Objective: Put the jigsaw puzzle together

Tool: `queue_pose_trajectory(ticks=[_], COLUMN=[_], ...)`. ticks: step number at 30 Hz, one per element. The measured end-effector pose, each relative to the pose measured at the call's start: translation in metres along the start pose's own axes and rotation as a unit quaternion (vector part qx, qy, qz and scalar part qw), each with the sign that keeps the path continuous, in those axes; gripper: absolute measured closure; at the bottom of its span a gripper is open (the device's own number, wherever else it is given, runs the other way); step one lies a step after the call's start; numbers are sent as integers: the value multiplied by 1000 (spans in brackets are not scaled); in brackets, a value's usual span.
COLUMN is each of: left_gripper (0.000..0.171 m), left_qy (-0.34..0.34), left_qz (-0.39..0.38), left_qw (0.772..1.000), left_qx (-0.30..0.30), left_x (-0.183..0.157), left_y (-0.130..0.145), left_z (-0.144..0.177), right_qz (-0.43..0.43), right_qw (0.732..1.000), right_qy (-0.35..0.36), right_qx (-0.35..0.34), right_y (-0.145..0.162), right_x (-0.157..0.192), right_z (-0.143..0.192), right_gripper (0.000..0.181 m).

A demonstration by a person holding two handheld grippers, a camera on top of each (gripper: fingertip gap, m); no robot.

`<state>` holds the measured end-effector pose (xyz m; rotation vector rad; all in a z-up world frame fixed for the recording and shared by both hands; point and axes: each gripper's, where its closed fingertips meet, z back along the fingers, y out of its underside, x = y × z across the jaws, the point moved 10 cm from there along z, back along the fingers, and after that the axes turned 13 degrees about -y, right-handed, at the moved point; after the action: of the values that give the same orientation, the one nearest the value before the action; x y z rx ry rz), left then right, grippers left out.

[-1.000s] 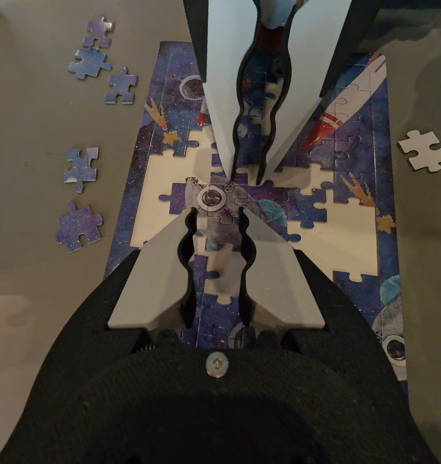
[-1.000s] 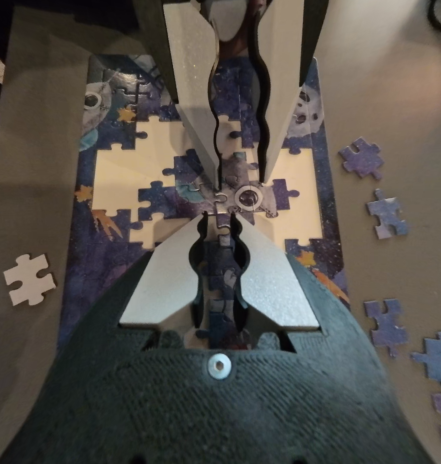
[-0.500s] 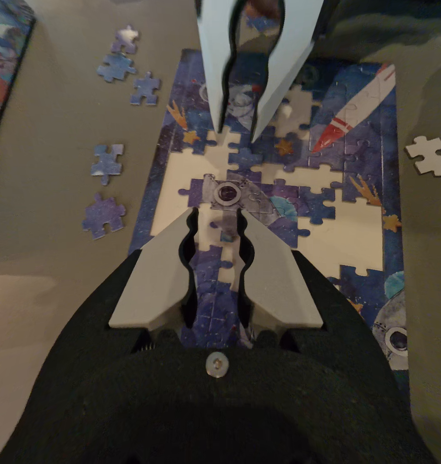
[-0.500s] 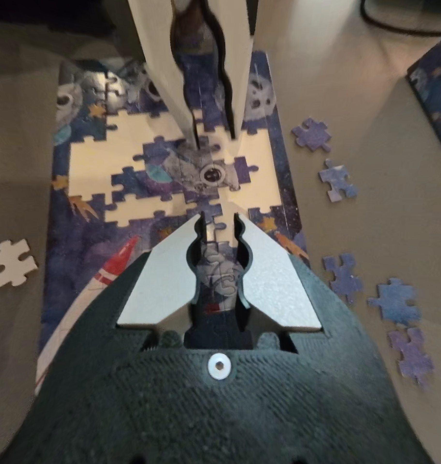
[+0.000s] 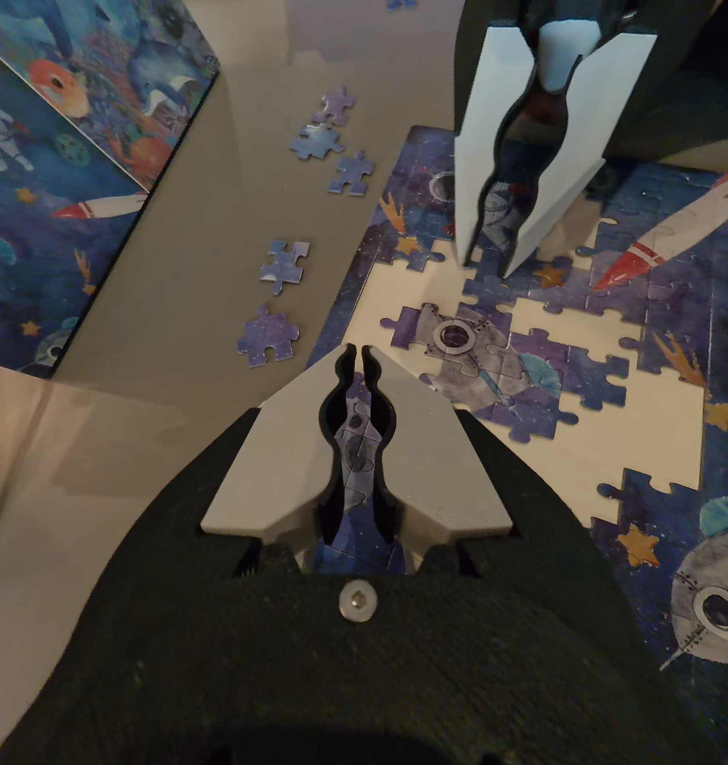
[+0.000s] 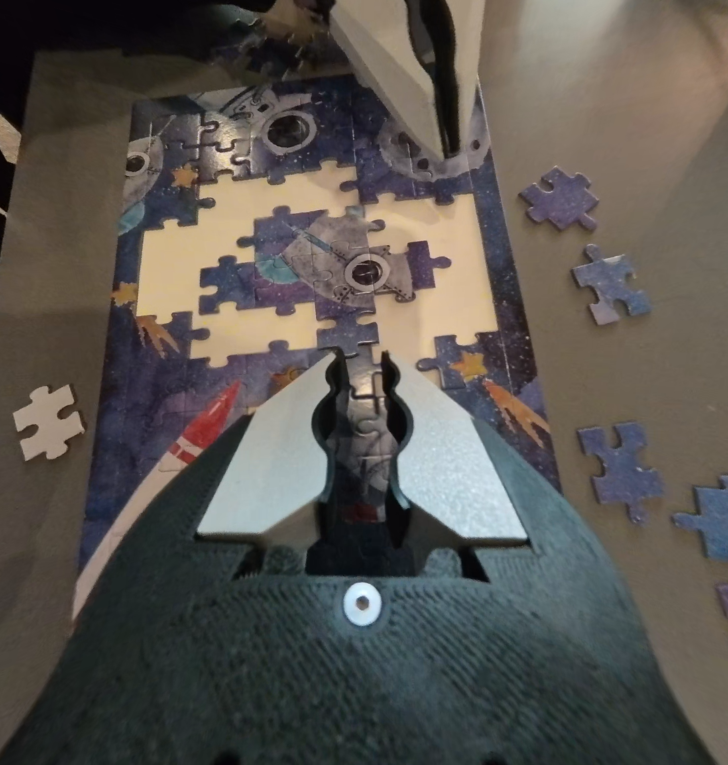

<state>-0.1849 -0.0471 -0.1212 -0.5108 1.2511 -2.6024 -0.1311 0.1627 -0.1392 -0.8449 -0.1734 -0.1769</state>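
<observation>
Left gripper: jaws nearly closed, nothing held, poised above the puzzle's edge. Right gripper: slightly open, empty, over the rocket area. Puzzle partly assembled on the table; loose pieces lie beside it.

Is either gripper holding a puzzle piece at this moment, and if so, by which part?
Nothing is held. The left gripper is nearly shut and empty; the right gripper is open above the puzzle.

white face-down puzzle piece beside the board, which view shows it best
The right wrist view: the white face-down jigsaw piece lies whole and unblocked on the grey table, left of the space-themed puzzle board. The left wrist view misses it entirely.
</observation>
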Motion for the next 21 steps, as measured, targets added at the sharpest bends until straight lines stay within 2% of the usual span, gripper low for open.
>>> queue_pose_trajectory(ticks=[5,11,16,21], left_gripper=[170,170,168,168], left_qy=[3,6,24,31], left_qz=[-1,-3,-9,-16], left_qw=[1000,1000,1000,999], left_qx=[2,4,3,10], left_x=[-1,-3,-6,-8], left_y=[1,1,1,4], left_z=[-2,-2,0,-2], right_qz=[3,0,8,12], right_qw=[1000,1000,999,1000], right_qy=[-21,-8,-21,-18], right_qx=[-4,-4,-23,-15], right_y=[-2,-2,-6,-7], right_x=[4,3,6,7], right_z=[-6,-4,-5,-12], right_gripper=[163,163,166,172])
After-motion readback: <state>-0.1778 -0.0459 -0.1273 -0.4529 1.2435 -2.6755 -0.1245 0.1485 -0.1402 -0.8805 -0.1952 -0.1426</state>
